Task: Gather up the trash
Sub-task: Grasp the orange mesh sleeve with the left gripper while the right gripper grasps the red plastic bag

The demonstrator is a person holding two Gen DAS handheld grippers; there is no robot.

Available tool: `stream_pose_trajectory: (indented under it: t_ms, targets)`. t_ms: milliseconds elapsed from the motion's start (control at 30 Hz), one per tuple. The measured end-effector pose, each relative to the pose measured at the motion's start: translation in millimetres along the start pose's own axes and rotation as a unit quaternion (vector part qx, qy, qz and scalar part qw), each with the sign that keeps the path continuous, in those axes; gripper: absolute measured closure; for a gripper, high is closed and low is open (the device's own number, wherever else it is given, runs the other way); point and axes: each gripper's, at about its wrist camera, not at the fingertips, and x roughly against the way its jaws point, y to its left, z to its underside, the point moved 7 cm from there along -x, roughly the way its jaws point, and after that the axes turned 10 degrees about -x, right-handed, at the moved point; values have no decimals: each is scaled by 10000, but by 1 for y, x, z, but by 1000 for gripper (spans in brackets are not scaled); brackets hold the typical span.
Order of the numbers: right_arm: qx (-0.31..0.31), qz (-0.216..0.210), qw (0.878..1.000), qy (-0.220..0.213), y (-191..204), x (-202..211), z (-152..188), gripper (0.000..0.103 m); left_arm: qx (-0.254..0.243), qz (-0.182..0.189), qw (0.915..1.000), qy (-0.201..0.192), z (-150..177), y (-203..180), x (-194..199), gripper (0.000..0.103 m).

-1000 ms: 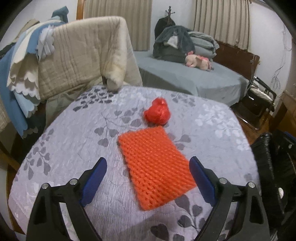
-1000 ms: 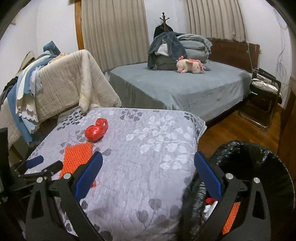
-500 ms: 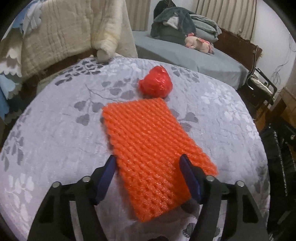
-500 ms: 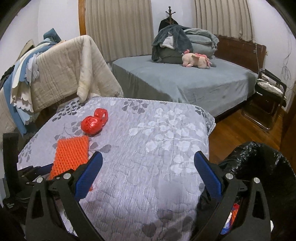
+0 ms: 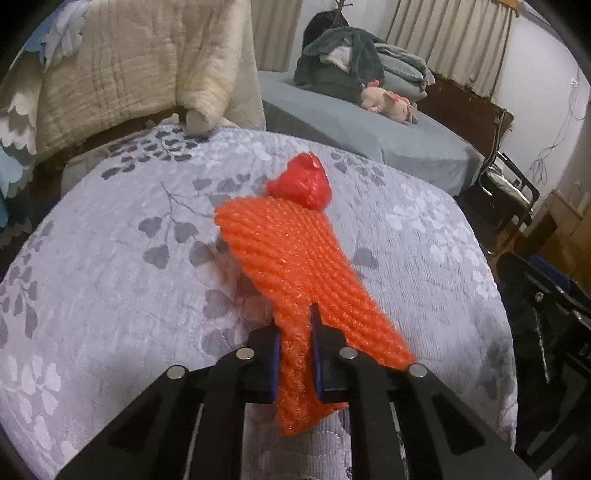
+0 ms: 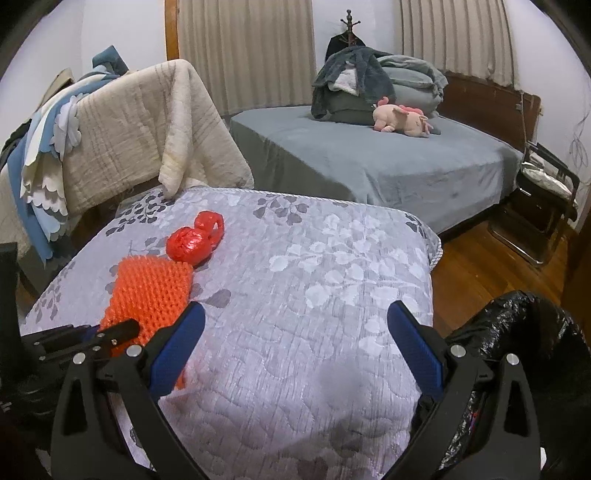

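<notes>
Now the left gripper (image 5: 294,332) has just closed, pinching the orange foam net (image 5: 295,258).

The left gripper (image 5: 294,349) comes down over the orange foam net (image 5: 295,258) beside the red crumpled bag (image 5: 301,182), and its jaws have just been closing, now pinching the net's near end. The net, flat a second ago, bunches into a ridge and lifts toward the bag.

A home bedroom is indicated by a made bed (image 6: 369,162), curtains (image 6: 243,48) and a coat stand (image 6: 349,22).
</notes>
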Motion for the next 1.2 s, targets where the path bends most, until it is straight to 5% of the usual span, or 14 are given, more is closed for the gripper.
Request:
stream_pose_trajectory:
  t_ms: [600, 1200]
  targets:
    - [93, -279, 9996, -40, 72, -56, -33, 7, 305, -833, 9950, -462, -33, 95, 28, 90]
    - [280, 46, 9984, 492, 122, -145, -32, 7, 566, -1098, 9915, -411, -42, 164, 11, 90]
